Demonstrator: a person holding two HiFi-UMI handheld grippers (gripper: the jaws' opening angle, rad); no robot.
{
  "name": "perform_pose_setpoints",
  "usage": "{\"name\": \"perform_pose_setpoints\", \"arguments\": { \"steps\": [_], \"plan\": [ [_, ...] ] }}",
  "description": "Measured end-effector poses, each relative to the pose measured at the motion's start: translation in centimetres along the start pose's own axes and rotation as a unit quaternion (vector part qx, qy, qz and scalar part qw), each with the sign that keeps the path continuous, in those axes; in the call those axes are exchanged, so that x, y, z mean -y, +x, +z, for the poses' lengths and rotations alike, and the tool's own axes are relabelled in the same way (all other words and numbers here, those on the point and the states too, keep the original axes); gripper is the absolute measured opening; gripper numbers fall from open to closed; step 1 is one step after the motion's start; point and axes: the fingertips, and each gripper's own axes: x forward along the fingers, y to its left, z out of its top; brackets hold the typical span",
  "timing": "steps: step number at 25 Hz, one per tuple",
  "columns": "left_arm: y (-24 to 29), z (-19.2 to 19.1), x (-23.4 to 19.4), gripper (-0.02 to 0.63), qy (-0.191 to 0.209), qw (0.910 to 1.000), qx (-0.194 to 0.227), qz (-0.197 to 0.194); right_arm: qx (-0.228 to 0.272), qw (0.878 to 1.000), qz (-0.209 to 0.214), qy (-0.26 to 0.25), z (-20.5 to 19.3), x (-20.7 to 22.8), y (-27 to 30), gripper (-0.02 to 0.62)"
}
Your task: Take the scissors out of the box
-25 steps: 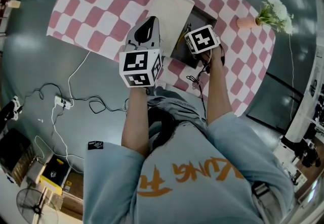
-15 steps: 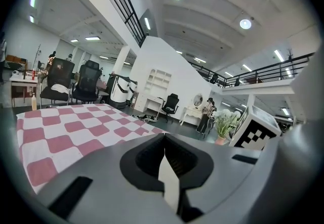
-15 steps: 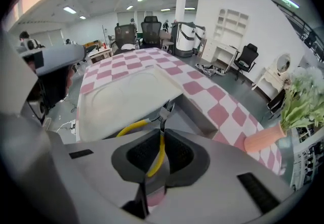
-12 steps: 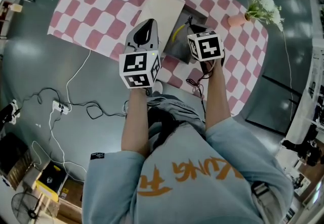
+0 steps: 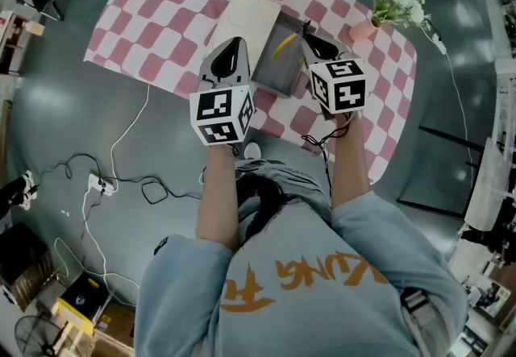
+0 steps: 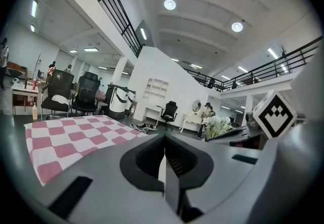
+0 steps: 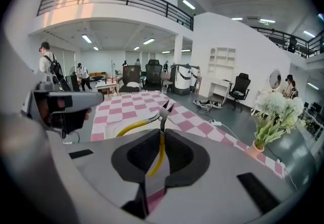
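My right gripper [image 7: 161,151] is shut on one yellow handle of the scissors [image 7: 152,119]; their dark blades point up and away above the jaws. In the head view the right gripper [image 5: 313,44] holds the scissors [image 5: 282,47] over the open dark box [image 5: 270,80], whose white lid [image 5: 242,21] lies against its left side. My left gripper [image 5: 229,56] hovers over the lid's near edge, jaws together with nothing between them. From the left gripper view [image 6: 165,160] the jaws meet, and the right gripper's marker cube [image 6: 276,114] shows to the right.
The box rests on a pink-and-white checked cloth [image 5: 161,9]. A pink vase of white flowers [image 5: 387,9] stands at the cloth's far right, also seen as flowers [image 7: 276,109]. Cables [image 5: 121,174] trail over the grey floor at my left.
The right gripper has come up out of the box with the yellow-handled scissors and shifted right. The left gripper has stayed by the lid.
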Motion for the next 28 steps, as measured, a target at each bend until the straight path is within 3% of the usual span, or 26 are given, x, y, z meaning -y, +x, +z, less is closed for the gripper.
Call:
{"name": "perform_pose_setpoints", "arguments": {
  "steps": [4,8,14,21,28],
  "plan": [
    [-1.4,1.5,1.2,0.020,0.017,0.9996,0.021,0.001,0.068,0.998,-0.004,0.012,2.5,0.6,-3.5,0.031],
    [-2.7,4.0,1.8,0.020,0.060,0.9967,0.051,0.019,0.123,0.992,-0.011,0.013,4.8,1.5,-6.7,0.031],
    [-3.6,8.1,3.0,0.020,0.084,0.9918,0.095,0.018,0.191,0.981,-0.024,0.028,7.9,3.0,-10.2,0.031],
    [-3.8,10.2,4.0,0.020,0.097,0.9885,0.115,0.013,0.246,0.965,-0.039,0.076,9.4,4.4,-12.2,0.031],
    [-3.7,11.0,4.2,0.020,0.107,0.9870,0.119,0.019,0.267,0.959,-0.047,0.087,9.5,5.2,-13.0,0.031]
  ]
}}
